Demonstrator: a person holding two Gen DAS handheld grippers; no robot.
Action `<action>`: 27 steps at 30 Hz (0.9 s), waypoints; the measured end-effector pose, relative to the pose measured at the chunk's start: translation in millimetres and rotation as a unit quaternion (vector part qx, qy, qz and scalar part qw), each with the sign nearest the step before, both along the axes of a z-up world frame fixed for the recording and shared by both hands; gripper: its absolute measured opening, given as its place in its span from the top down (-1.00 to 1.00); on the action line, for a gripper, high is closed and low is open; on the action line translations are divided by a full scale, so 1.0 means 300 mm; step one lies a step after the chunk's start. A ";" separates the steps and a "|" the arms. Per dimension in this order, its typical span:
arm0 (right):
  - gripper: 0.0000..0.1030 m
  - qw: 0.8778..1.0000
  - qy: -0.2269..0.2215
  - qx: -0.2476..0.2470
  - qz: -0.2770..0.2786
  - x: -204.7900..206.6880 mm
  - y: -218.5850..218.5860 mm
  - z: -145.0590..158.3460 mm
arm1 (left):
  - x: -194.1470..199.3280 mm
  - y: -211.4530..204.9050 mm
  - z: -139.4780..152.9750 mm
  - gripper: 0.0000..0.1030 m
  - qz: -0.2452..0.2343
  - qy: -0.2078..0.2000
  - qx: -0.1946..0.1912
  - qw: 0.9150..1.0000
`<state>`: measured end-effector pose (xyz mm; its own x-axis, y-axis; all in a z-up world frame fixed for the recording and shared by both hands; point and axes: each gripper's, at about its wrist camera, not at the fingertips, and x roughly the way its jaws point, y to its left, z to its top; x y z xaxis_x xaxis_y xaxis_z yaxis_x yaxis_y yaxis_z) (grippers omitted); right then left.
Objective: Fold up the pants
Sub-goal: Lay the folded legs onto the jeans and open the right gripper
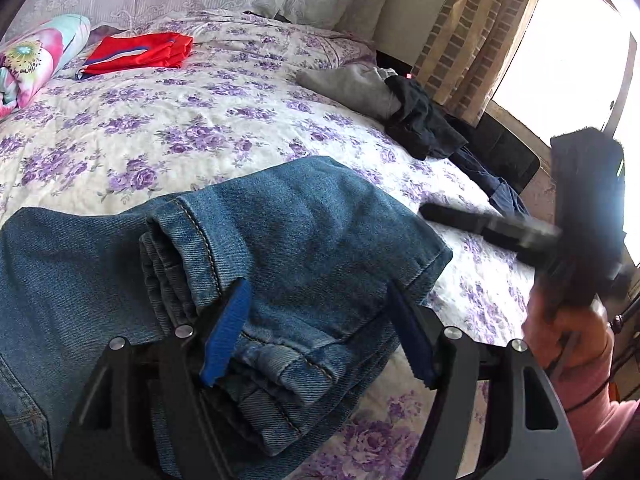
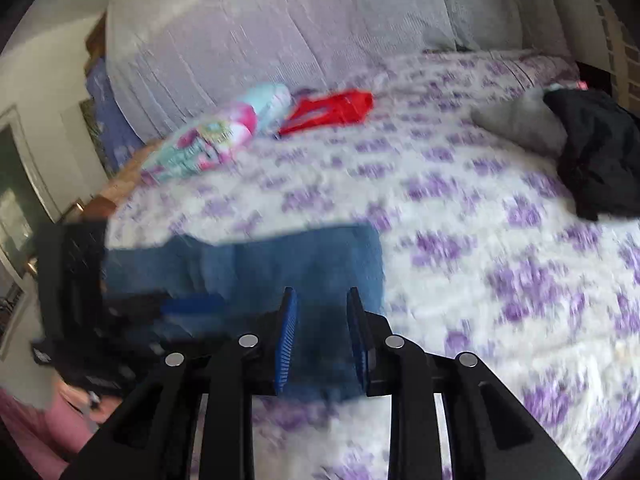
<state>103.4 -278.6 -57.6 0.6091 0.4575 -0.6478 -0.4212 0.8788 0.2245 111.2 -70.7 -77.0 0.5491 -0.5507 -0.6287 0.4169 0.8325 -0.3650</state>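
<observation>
Jeans [image 1: 280, 232] lie folded on the flowered bedspread [image 1: 180, 120], at its near edge. My left gripper [image 1: 320, 332] straddles their bunched hem end; jaws moderately wide, denim between them, but I see no pad pressing on it. My right gripper [image 2: 322, 340] sits at the jeans' near right corner, jaws narrow, denim showing in the gap; the view is blurred and I cannot tell whether the pads pinch it. Beyond the jeans: a red garment [image 1: 140, 54] beside a floral roll [image 1: 36, 60]. Right of the jeans, well apart, grey and black clothes [image 1: 400, 108].
</observation>
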 end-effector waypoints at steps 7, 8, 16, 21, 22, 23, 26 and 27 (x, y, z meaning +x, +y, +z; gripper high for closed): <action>0.48 0.999 -0.028 0.023 -0.025 -0.069 -0.044 0.032 | -0.003 0.003 0.001 -0.36 -0.004 0.000 -0.001 1.000; 0.46 1.000 -0.021 0.001 -0.013 -0.067 -0.021 0.014 | -0.003 0.007 0.002 -0.36 -0.003 0.003 -0.004 1.000; 0.34 0.998 -0.056 0.014 0.028 -0.066 0.093 0.134 | -0.127 0.129 0.031 -0.83 0.048 0.009 -0.030 0.998; 0.33 0.994 -0.056 0.026 0.094 0.052 0.299 0.159 | -0.209 0.236 0.038 -0.83 0.048 0.016 -0.086 0.995; 0.33 0.993 -0.045 0.032 0.105 0.080 0.337 0.142 | -0.228 0.244 0.046 -0.83 0.051 0.008 -0.081 0.995; 0.33 0.993 -0.026 0.027 0.114 0.120 0.383 0.104 | -0.244 0.245 0.056 -0.83 0.057 -0.004 -0.068 0.996; 0.23 0.992 0.019 -0.025 0.124 0.206 0.487 -0.046 | -0.288 0.251 0.067 -0.84 0.064 -0.031 -0.041 0.997; 0.23 0.992 0.015 -0.017 0.122 0.197 0.486 -0.047 | -0.298 0.253 0.066 -0.84 0.060 -0.031 -0.042 0.997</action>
